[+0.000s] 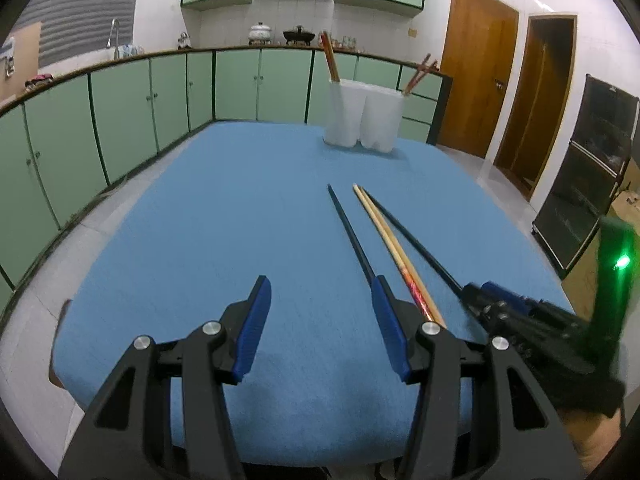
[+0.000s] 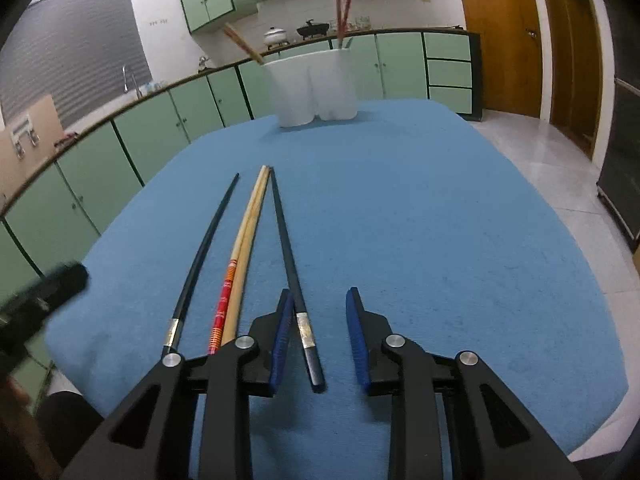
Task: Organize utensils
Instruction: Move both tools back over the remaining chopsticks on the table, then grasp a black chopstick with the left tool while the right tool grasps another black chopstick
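Right tongs [image 2: 318, 340] open, straddling black silver-banded chopstick [image 2: 288, 248]; left tongs [image 1: 320, 328] open, empty. Four chopsticks remain on blue counter [image 2: 440, 220]; white twin-cup holder [image 2: 312, 88] already has some.

Both my cameras ride low and close over the desk [image 1: 200, 208], tilted down along their jaws toward the far kitchen cabinets. My left view sits left of the chopsticks [image 1: 384, 232], my right view almost above them (each catches the white holder [image 2: 312, 88] at the desk's far end).
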`<state>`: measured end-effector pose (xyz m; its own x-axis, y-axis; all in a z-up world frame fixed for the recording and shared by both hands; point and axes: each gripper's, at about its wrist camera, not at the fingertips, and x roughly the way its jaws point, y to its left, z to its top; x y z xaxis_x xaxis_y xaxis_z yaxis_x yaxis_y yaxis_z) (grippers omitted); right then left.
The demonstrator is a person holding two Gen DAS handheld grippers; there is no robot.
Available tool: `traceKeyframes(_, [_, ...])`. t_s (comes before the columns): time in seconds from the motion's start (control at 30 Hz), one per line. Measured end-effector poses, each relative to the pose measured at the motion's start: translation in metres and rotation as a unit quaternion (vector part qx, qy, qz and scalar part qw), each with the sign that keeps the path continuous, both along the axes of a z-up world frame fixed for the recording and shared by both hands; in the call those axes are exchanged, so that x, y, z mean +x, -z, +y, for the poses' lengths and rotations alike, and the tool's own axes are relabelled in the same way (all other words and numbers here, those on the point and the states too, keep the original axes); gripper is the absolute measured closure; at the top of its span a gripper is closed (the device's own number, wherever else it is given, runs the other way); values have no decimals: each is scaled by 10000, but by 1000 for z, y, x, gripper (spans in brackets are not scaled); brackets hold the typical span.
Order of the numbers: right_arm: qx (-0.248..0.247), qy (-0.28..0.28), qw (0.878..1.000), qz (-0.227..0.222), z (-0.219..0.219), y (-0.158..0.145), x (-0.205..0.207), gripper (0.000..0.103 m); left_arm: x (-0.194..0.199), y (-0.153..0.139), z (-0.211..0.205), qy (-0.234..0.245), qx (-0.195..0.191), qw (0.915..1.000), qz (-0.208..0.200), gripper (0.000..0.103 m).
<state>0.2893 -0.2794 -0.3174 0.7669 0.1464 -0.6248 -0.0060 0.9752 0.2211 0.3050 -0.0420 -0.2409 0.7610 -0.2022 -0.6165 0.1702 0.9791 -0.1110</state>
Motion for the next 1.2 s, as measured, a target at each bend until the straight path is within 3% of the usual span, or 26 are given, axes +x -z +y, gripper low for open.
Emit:
traceKeyframes(0.27, [-75, -307, 9995, -15, -1, 2, -13, 74, -9, 22, -33, 385, 124, 9990, 200, 52])
traceKeyframes(0.5, [-121, -344, 9993, -64, 1, 2, -4, 78, -2, 37, -39, 310, 290, 9985, 351, 52])
traceKeyframes(0.63, [-112, -224, 9996, -86, -4, 3, -4, 91, 1, 40, -40, 226, 350, 9985, 364, 57])
traceKeyframes(0.83, [-61, 223, 9997, -79, -15, 5, -9, 93, -2, 42, -31, 92, 297, 9989, 339, 69])
traceKeyframes(1.0, [174, 239, 9996, -14, -19, 4, -14, 91, -4, 39, -27, 140, 173, 9990, 376, 65])
traceKeyframes(1.07, [116, 162, 9998, -32, -17, 3, -18, 91, -9, 39, -25, 143, 226, 9991, 340, 59])
traceKeyframes(1.2, [-177, 27, 9997, -138, -15, 5, -23, 90, -10, 42, -22, 133, 270, 9989, 360, 58])
